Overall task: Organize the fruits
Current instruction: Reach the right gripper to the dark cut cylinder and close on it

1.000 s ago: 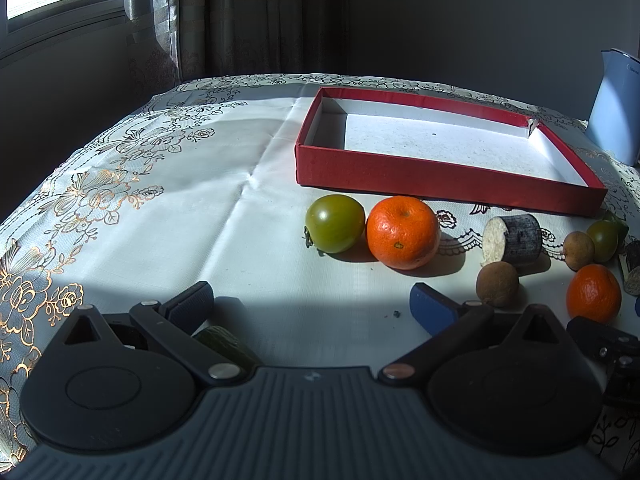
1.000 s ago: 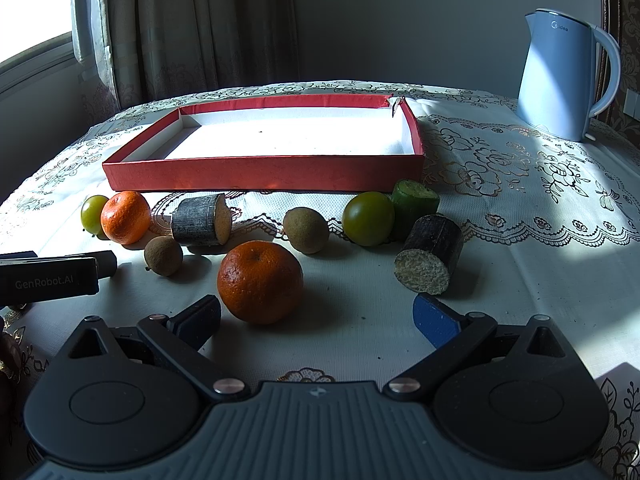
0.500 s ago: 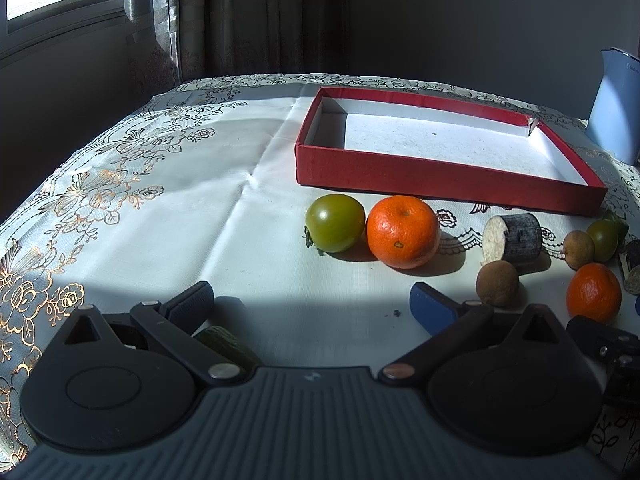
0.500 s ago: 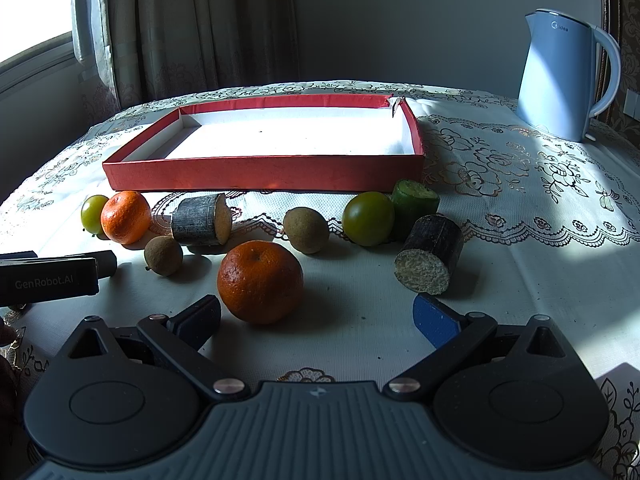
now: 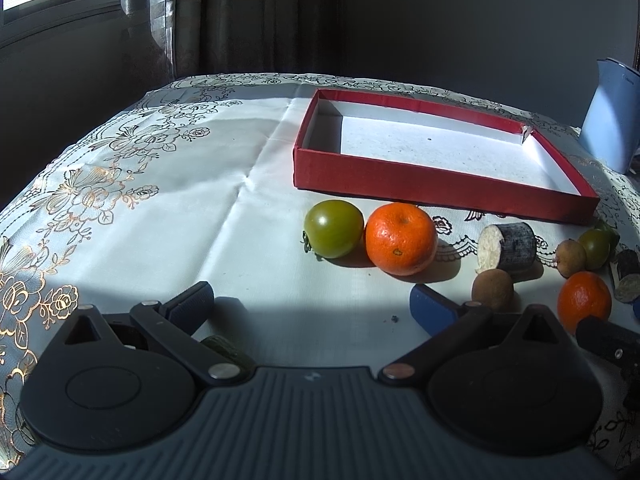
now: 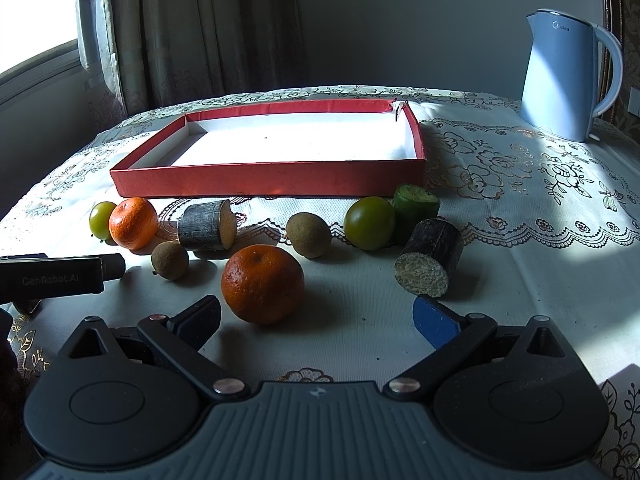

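Right gripper (image 6: 316, 316): jaws spread wide, nothing between them, low over the tablecloth (image 6: 520, 264). Left gripper (image 5: 312, 306): likewise wide apart and empty.

Nearest the right gripper, just ahead of its left finger: a large orange (image 6: 262, 283). Beyond it, a loose row in front of the red box (image 6: 268, 184): green tomato (image 6: 102, 220) touching a small orange (image 6: 134, 222), grey cane piece (image 6: 206, 226), two brown round fruits (image 6: 170, 260) (image 6: 309, 235), second green tomato (image 6: 370, 222) against a green cane stub (image 6: 416, 204), dark cane piece (image 6: 430, 262). Box holds nothing yet.

Risks, as judged:
- Round fruit may roll off the pads if jaws close off-centre; the large orange sits left of the gap.
- Touching pairs: gripping one likely nudges its neighbour.
- The box wall stands up from the cloth; a low carry could clip it or push the box back.
- The two grippers sit near each other; both reaching for the middle fruit could collide.
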The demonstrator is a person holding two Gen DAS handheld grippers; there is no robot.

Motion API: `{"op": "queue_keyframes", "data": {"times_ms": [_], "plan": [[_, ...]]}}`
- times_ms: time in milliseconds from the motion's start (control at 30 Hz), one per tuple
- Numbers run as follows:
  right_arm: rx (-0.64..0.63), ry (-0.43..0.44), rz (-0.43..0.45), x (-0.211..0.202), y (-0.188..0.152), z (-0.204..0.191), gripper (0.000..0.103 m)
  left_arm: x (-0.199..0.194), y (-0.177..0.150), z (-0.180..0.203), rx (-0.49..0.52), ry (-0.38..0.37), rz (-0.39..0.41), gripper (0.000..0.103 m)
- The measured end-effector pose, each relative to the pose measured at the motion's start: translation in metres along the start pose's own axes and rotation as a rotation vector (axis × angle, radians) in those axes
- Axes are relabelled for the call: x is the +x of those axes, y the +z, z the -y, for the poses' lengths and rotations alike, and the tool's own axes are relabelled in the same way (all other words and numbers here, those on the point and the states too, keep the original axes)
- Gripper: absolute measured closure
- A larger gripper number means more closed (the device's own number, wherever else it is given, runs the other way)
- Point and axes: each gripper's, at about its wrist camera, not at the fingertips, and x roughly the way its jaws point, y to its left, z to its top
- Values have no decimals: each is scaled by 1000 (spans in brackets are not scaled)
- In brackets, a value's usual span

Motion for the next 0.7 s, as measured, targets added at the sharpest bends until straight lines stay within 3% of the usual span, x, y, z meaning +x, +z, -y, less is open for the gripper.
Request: {"op": "queue_keyframes", "data": {"times_ms": [267, 400, 533, 700], "plan": [[-44, 34, 199, -44, 3, 17, 0, -17, -1, -25, -172, -11, 99, 0], [-62, -9, 190, -49, 6, 32, 0, -28, -2, -31, -212, 20, 174, 0], [-76, -58, 145, -46, 6, 47, 0, -34, -2, -25, -175, 43, 217, 0], [-87, -47, 118, -36, 9, 56, 1, -39, -4, -19, -125, 52, 244, 0]]}}
